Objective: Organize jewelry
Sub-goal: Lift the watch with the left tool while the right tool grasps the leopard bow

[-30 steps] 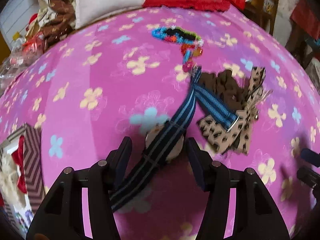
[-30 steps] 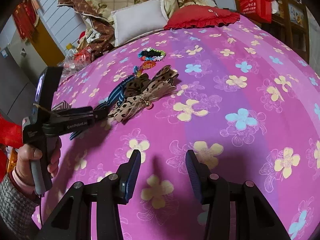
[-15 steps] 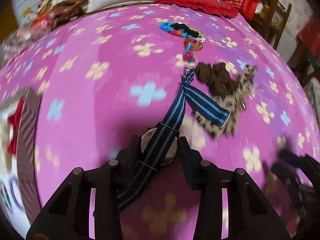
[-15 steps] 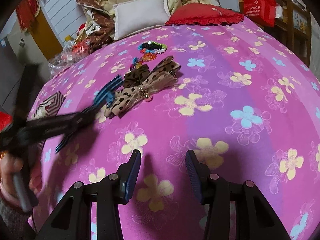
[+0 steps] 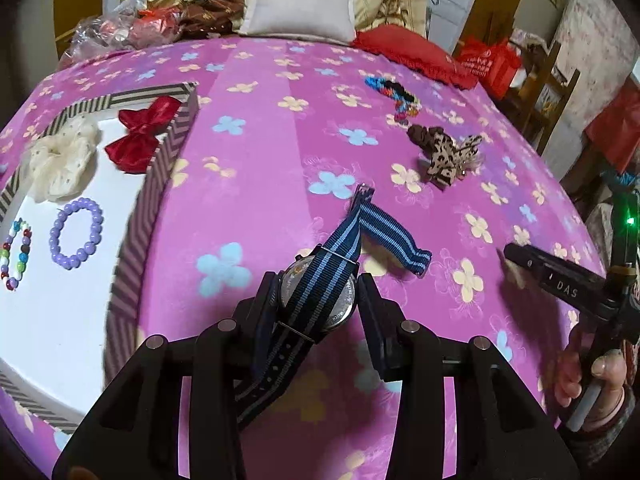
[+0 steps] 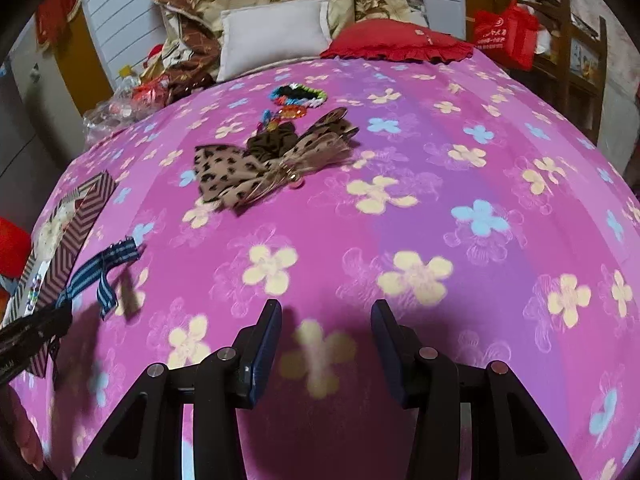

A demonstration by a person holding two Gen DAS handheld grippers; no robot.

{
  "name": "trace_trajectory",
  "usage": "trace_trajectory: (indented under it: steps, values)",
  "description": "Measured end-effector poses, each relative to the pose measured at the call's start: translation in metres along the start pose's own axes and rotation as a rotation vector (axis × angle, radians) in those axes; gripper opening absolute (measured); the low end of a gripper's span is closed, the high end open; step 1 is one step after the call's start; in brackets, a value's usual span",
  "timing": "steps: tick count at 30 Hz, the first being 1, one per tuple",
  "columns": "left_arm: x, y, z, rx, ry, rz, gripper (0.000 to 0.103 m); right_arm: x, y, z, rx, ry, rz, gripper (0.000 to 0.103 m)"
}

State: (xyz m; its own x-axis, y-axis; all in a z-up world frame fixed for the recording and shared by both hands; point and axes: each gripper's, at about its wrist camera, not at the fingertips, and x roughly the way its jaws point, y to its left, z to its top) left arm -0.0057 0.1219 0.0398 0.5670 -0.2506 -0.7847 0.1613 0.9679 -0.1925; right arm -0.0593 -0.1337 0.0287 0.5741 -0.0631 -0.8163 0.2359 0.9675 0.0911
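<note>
Clearly the step in hand is carrying: in the left wrist view the left tool (image 5: 318,300) pinches a wristwatch (image 5: 316,294) by its round case, the blue striped strap trailing ahead and behind, lifted above the pink flowered bed (image 5: 256,128). To its left lies the striped-rim box (image 5: 160,178), holding one red bow (image 5: 140,134), one cream scrunchie (image 5: 60,162), one purple bead bracelet (image 5: 76,232) and one multicoloured bead bracelet (image 5: 16,254). Next, I judge, the watch must travel left over the rim and be let go on the bare white floor. At the right edge a hand grips the other device.

From the right wrist view the right tool (image 6: 326,350) stands spread and empty above the bed. Ahead wait one leopard-print bow (image 6: 236,176), one brown scrunchie (image 6: 272,140) touching it, one rainbow crochet band (image 6: 298,94) and a small bright bead piece (image 6: 290,112) beside it.
</note>
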Motion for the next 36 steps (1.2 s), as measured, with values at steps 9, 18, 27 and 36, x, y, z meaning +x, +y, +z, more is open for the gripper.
trace_trajectory:
  steps: [9,18,27,36]
  values:
    - [-0.030,0.013,0.000,-0.008,-0.076,-0.050,0.039,-0.020,0.029,0.077,-0.001,-0.026,0.013,0.044]
    - [-0.038,0.020,-0.001,-0.018,-0.095,-0.087,0.039,0.055,0.071,0.157,-0.066,0.101,-0.033,0.044]
    - [-0.034,0.031,-0.001,-0.044,-0.083,-0.140,0.039,0.118,0.073,0.155,-0.131,0.202,-0.160,0.043]
    - [-0.057,0.036,0.002,-0.072,-0.140,-0.187,0.039,0.071,0.079,0.157,-0.089,0.128,-0.098,0.012]
